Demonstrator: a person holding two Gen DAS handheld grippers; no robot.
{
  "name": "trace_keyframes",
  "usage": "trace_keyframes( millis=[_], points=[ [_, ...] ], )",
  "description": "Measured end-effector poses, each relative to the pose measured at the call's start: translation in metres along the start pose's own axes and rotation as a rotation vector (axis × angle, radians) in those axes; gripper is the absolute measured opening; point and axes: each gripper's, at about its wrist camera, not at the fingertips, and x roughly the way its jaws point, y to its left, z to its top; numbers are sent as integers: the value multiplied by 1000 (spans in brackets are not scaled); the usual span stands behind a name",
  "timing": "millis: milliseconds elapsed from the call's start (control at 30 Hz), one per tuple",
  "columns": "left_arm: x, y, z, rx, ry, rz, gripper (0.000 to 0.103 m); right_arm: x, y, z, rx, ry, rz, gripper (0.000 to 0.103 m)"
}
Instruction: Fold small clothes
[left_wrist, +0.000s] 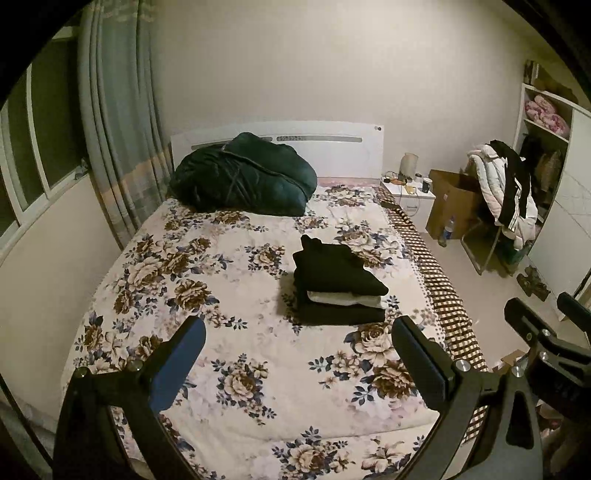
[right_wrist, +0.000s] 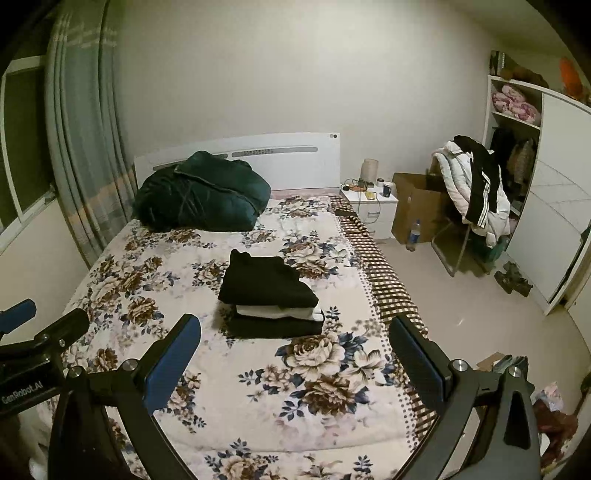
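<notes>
Three folded garments sit in a neat stack (left_wrist: 338, 284) out in the middle of the floral bedspread (left_wrist: 207, 266) — black on top, a pale one sandwiched in the middle, black again at the bottom. Both grippers hang back from it, well short of the pile. The left gripper (left_wrist: 299, 363) has its jaws spread wide, nothing between them but bedspread. Same story for the right gripper (right_wrist: 295, 363): jaws fully parted, holding nothing.

Now, how will that stack handle? It looks soft and light, limp knit or jersey by my reading, so it should sag and slide if pinched at one corner. The top black piece overhangs the pale layer and sits a little skewed, so a careless lift could shear the layers apart. The safer hold, I'd judge, is low on opposite side edges, one gripper each side, pinching all the layers together.

Away at the headboard a dark green quilt (left_wrist: 243, 175) lies bundled, and more clothes drape over a chair (right_wrist: 476, 184) by the wardrobe.
</notes>
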Motion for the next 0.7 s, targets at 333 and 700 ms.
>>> trace_keyframes(
  millis=[333, 700],
  points=[
    [-2, 0, 3, 14, -7, 18, 103, 0, -4, -1, 3, 6, 3, 103],
    [-4, 3, 5, 18, -21, 24, 103, 4, -3, -2, 11, 7, 10, 103]
  ],
)
